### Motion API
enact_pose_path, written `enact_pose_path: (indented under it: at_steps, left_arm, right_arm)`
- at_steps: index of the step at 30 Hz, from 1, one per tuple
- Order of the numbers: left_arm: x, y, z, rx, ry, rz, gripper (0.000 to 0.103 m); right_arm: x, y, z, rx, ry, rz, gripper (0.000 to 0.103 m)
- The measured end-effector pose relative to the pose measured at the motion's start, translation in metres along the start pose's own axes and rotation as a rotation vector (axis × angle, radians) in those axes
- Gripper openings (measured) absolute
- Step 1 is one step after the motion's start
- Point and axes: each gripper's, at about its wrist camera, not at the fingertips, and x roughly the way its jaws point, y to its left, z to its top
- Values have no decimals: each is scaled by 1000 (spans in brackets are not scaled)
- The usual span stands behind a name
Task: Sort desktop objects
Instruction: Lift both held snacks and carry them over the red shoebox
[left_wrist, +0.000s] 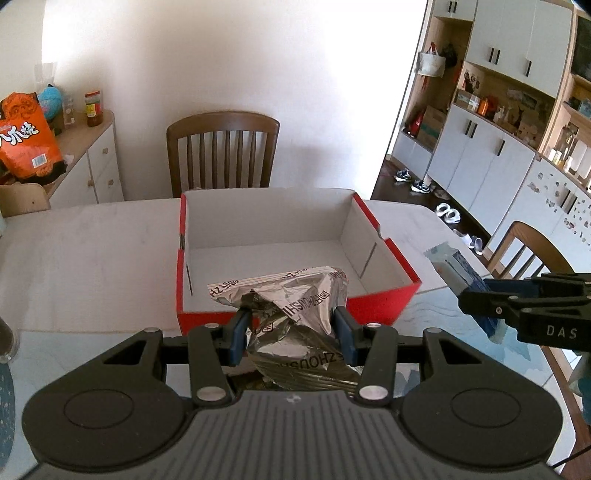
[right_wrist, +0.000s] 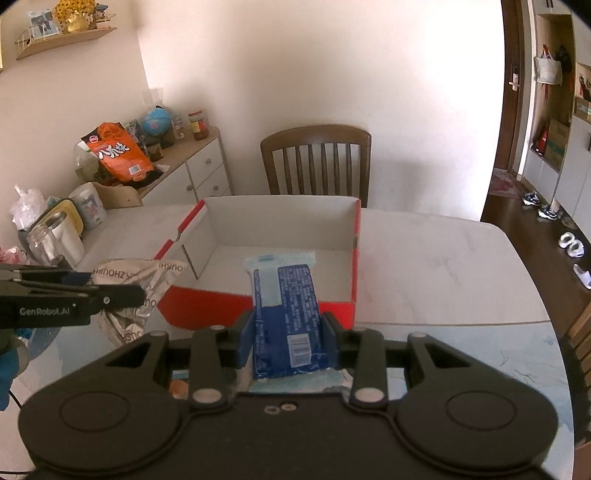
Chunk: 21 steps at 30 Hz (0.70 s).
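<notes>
The left tool (left_wrist: 291, 334) is closed partway on a silver foil bag (left_wrist: 295, 306), and its blue pads press into the bag's sides. The right tool (right_wrist: 288, 338) is closed partway on a blue and white snack packet (right_wrist: 286, 314) in the same way. Both are held up in the air, just in front of the red box (left_wrist: 384, 306). The box is the biggest thing on the worktop (left_wrist: 92, 251). It is open at the top, white inside, and looks empty. It seems stiff, so things can just be dropped in. The foil bag is next in size. It looks light, crinkly and puffy, and it may slip, so a squeeze near the middle is best. The snack packet is smaller, flat and smooth. It looks light too, and what is inside may break, so hold it gently by its long sides.
</notes>
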Motion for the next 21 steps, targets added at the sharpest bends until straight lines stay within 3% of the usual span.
enact_pose_path:
  at_steps: [21]
  left_arm:
    - [77,31,59,33,-12,27,47]
  right_arm:
    - [61,5,46,-21,25,-49,38]
